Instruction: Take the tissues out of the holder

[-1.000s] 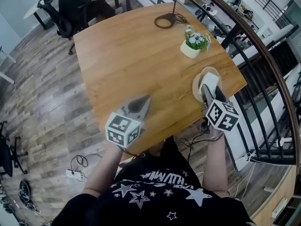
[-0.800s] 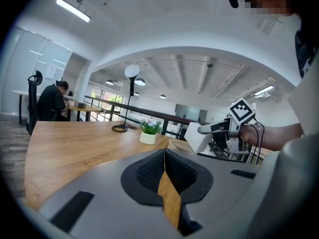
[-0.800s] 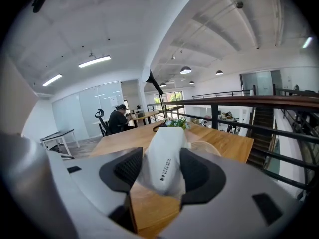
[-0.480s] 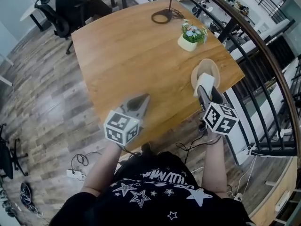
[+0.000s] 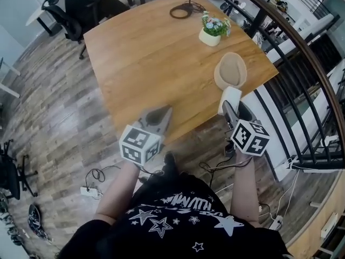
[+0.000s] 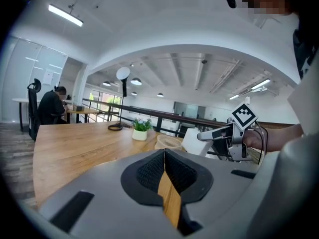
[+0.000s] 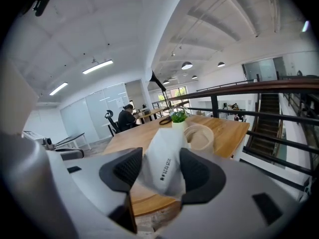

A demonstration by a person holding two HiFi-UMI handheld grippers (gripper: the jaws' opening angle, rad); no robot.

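Note:
The round beige tissue holder (image 5: 230,72) stands near the table's right edge, also in the right gripper view (image 7: 199,136) and the left gripper view (image 6: 168,142). My right gripper (image 5: 233,108) is shut on a white tissue pack (image 5: 229,97), held clear of the holder over the table's near edge. The pack (image 7: 164,166) fills the gap between the pads, printed side toward the camera. My left gripper (image 5: 159,115) hovers at the near table edge, its jaws closed with nothing in them (image 6: 164,153). From it I see the right gripper (image 6: 214,133) carrying the pack (image 6: 192,142).
The wooden table (image 5: 145,58) bears a small potted plant (image 5: 212,30) and a black coiled cable (image 5: 180,11) at the far side. A dark railing (image 5: 302,63) runs along the right. A person sits on an office chair (image 5: 81,7) beyond the table.
Both grippers have drawn back toward the near table edge. The tissue pack has come out of the holder with the right gripper and now hangs clear of it.

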